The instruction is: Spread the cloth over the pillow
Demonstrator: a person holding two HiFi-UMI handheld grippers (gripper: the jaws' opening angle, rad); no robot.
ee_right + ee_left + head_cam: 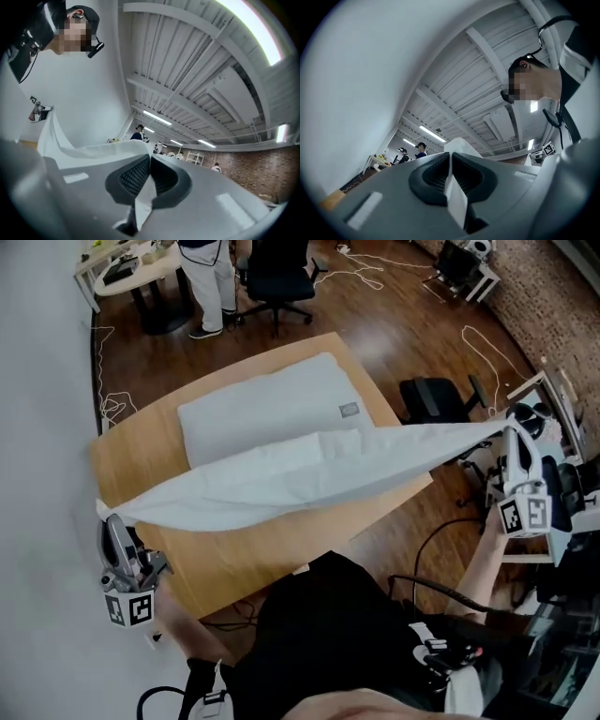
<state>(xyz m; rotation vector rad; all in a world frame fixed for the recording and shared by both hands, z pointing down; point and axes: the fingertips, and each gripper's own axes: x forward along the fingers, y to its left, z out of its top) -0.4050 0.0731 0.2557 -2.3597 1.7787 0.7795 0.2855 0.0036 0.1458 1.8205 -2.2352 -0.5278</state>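
Note:
A white cloth (pixel 300 474) hangs stretched in the air between my two grippers, above a wooden table (pixel 141 465). A white pillow (pixel 272 404) with a small grey tag lies flat on the table behind the cloth. My left gripper (pixel 111 517) is at the lower left, shut on the cloth's left corner. My right gripper (pixel 504 432) is at the far right, beyond the table's edge, shut on the right corner. In the left gripper view the cloth (pixel 457 197) is pinched between the dark pads. The right gripper view shows the cloth (pixel 143 194) pinched the same way.
A black office chair (pixel 436 399) stands right of the table, with another chair (pixel 279 277) and a standing person (pixel 211 282) behind it. Cables (pixel 483 352) lie on the wooden floor. A white wall (pixel 37 474) runs along the left.

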